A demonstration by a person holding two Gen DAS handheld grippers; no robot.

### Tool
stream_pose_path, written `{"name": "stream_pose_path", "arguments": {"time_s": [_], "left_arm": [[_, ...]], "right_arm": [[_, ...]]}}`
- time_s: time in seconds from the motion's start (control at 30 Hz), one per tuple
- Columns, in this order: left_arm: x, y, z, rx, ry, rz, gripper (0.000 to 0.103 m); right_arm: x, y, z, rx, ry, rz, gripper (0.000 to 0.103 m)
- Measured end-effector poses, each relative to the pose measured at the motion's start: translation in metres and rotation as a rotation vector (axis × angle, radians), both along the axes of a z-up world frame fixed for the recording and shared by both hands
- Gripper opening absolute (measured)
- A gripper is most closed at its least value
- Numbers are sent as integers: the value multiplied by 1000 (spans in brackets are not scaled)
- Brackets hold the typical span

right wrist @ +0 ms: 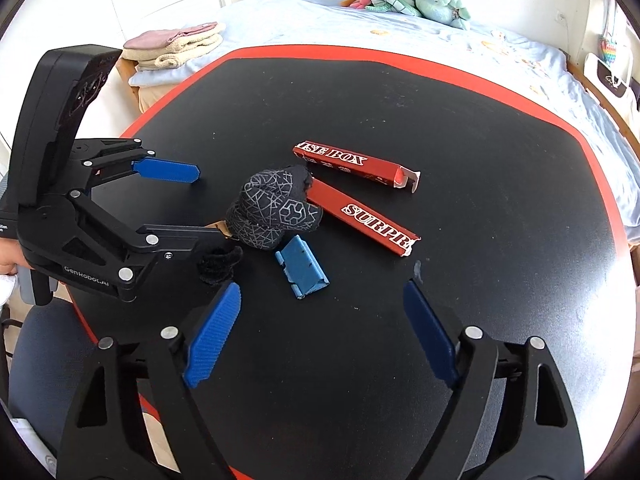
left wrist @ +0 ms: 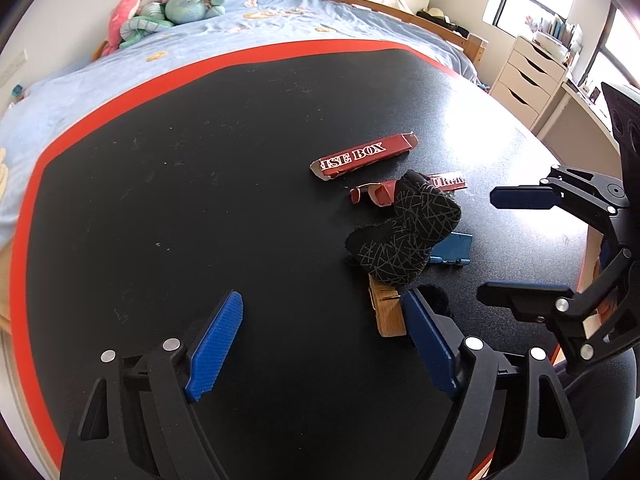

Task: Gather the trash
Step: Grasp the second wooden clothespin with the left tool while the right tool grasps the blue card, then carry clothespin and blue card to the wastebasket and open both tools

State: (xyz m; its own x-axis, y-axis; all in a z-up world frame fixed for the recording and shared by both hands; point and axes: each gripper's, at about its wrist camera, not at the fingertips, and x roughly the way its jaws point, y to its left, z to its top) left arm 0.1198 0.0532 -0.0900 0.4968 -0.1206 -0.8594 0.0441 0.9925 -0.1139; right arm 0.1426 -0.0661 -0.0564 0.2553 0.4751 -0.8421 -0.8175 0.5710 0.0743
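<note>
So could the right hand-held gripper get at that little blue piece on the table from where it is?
Probably yes. The right hand-held gripper is open, and the blue piece lies just ahead with bare table between.

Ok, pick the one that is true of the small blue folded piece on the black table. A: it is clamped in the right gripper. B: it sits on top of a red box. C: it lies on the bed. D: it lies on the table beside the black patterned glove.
D: the small blue folded piece lies flat on the black table next to the black patterned glove, with nothing gripping it.
</note>
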Motion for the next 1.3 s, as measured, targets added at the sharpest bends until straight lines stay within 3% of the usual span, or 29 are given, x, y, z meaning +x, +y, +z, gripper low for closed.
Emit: {"name": "stream_pose_path", "arguments": {"time_s": [0.4, 0.5, 0.57, 0.83, 1.3], "left_arm": [[4, -8, 4, 12, 8, -32, 33], [3, -9, 3, 9, 12, -34, 20], [3, -10, 3, 0, 16, -38, 16], [-1, -11, 3, -13, 15, -25, 14], [-25, -17, 26, -13, -19, -6, 14]], "right_arm": [[5, 21, -11, -24, -19, 32, 50], [5, 24, -11, -26, -33, 43, 40], [3, 24, -12, -25, -38, 48, 27], [-2, 21, -11, -10, -40, 48, 19], [-19, -10, 19, 42, -40, -30, 19]]}}
